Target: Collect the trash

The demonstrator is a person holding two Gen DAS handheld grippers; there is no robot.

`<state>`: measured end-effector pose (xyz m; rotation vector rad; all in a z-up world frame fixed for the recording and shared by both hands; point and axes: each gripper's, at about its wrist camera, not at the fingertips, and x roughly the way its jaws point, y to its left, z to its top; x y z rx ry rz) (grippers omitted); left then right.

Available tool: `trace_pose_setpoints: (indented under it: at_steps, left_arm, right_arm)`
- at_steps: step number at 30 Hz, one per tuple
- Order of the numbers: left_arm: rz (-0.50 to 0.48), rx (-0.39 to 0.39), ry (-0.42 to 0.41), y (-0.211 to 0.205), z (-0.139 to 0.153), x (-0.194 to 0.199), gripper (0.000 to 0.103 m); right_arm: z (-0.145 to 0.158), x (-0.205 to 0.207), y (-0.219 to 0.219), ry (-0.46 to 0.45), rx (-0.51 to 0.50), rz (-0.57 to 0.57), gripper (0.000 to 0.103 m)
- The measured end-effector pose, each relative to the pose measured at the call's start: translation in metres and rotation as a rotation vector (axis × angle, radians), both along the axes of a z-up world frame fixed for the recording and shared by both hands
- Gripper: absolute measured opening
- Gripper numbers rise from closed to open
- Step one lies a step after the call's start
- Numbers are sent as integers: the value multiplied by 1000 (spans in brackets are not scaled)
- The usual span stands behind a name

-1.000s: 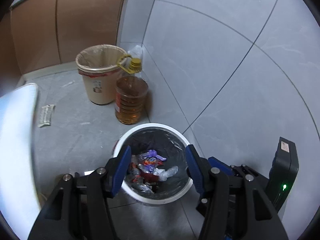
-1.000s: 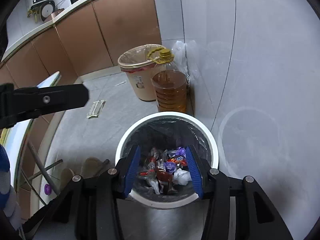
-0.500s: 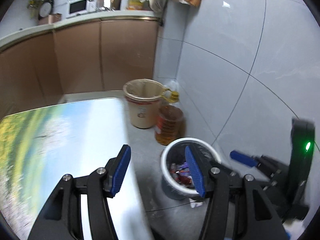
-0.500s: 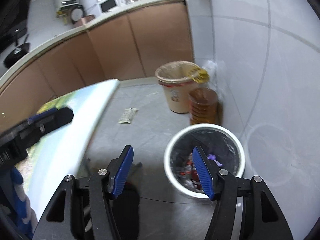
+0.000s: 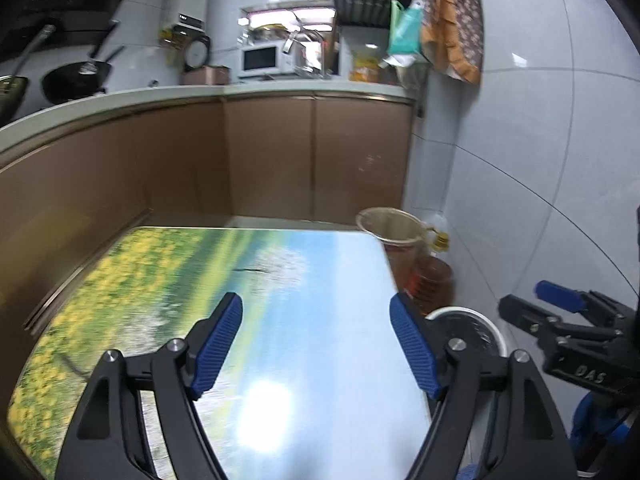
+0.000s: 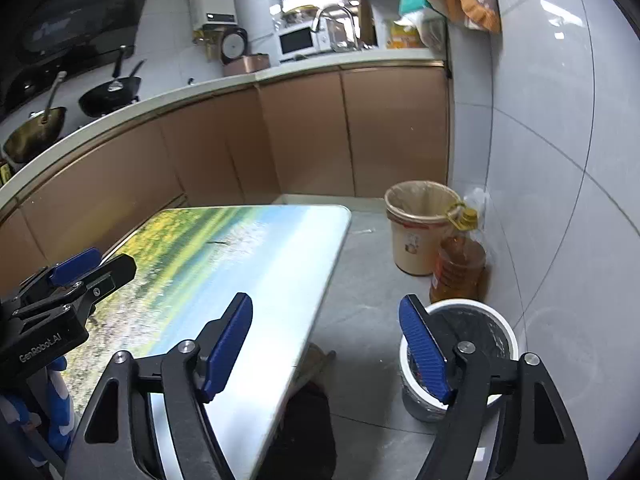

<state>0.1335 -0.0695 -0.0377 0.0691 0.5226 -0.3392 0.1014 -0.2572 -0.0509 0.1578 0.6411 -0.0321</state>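
Left wrist view first: a second ago this camera stared straight down into the white bin (image 5: 464, 312) full of wrappers, and now the bin has slid off to the right edge, half hidden behind the table (image 5: 280, 320). The left gripper (image 5: 316, 344) has swung up over the tabletop, its jaws opening wide, nothing between them. Right wrist view tells the same story: the right gripper (image 6: 344, 344) has lifted away from the bin (image 6: 504, 328), jaws also opening and empty, with the bin now below and to the right on the floor beside the oil bottle (image 6: 460, 264). So the drop looks done, and both hands seem to be heading back for more. No loose trash shows on the table from here, so the next target is unclear.
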Motion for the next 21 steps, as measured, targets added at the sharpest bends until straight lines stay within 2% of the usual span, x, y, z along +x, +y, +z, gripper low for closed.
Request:
trace_pose_setpoints:
  at_steps: [3, 11, 21]
  left_arm:
    - [53, 8, -11, 13, 5, -7, 77]
    - [141, 25, -54, 37, 15, -30, 77]
    - [187, 42, -99, 52, 24, -49, 83]
  right_arm:
    - [12, -12, 15, -21, -15, 20, 84]
    - [34, -32, 42, -67, -51, 44, 94]
    - [41, -38, 53, -79, -71, 37, 96]
